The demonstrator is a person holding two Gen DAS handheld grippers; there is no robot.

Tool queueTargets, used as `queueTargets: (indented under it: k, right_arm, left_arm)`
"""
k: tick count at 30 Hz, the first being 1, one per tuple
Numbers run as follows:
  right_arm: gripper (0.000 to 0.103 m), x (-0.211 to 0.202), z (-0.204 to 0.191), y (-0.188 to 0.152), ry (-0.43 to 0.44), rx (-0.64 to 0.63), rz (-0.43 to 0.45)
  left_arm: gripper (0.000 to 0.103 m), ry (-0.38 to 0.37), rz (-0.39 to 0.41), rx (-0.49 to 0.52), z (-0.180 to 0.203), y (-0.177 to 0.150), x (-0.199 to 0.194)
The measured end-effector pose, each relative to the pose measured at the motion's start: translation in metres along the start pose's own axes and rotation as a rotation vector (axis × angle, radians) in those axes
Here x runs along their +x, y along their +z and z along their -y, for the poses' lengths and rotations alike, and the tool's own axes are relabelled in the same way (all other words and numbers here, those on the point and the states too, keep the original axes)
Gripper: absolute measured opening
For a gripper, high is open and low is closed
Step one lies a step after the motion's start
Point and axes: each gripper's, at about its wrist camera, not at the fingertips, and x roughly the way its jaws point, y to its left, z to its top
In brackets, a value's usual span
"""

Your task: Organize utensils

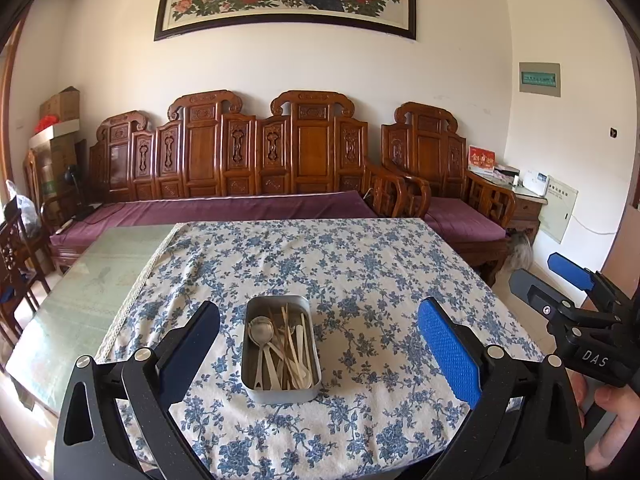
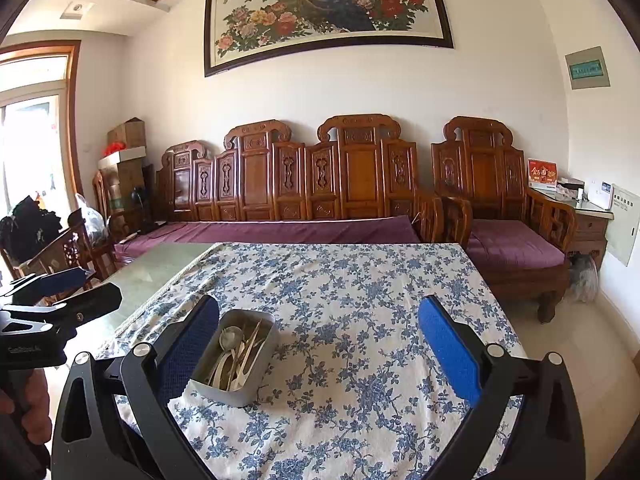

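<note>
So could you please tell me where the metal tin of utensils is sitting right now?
The metal tin sits on the floral tablecloth, centred between the open left gripper fingers; in the right wrist view it lies left of centre, beside that gripper's left finger.

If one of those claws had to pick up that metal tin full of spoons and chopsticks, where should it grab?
Probably from above, across the metal tin's two long walls. Those walls are straight and parallel, and the narrow width fits easily between the open left gripper's fingers. The spoons and chopsticks lie inside the tin, so keep the fingers outside it.
</note>
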Motion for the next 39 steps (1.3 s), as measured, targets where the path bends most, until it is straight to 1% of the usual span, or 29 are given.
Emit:
queueTargets:
  k: [39]
  right_arm:
    - [0.100, 0.0051, -0.0009, -0.0040, 0.002, 0.006, -0.007]
  left_arm:
    - [0.095, 0.000, 0.016, 0.002, 0.0008, 0.0026, -0.0037]
